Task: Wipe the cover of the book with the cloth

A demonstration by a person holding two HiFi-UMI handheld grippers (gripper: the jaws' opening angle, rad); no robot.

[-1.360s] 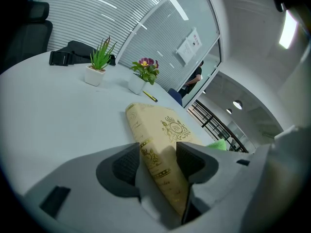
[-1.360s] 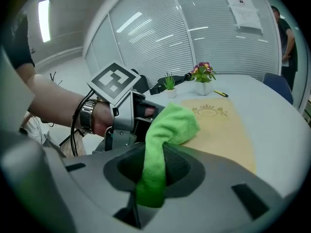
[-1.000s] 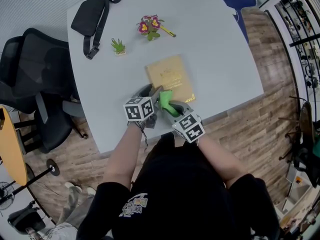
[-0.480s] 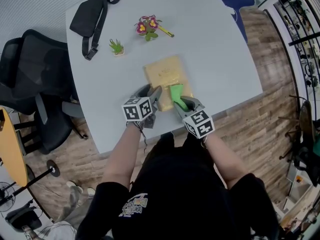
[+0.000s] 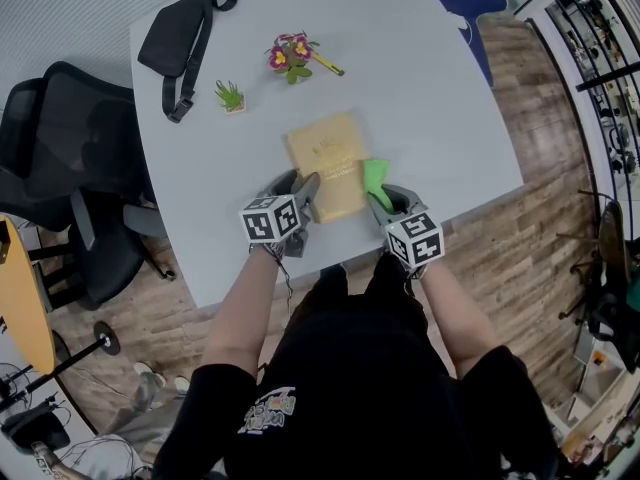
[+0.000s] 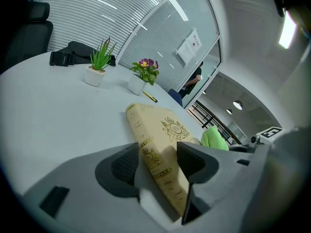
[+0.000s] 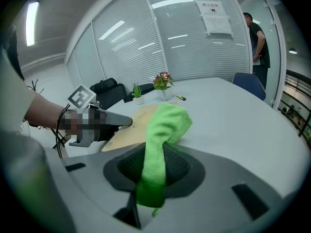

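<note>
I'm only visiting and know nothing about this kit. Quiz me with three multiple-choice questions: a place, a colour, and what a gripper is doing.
1. Where is the cloth?
A) at the book's right edge
B) beside the black bag
C) on the chair

2. What colour is the cloth?
A) blue
B) white
C) green

3. The right gripper's jaws are:
A) open, empty
B) shut on the cloth
C) shut on a pencil

Answers: 1 A, the head view shows it there; 2 C, it is bright green in every view; 3 B, the right gripper view shows it pinched between them.
</note>
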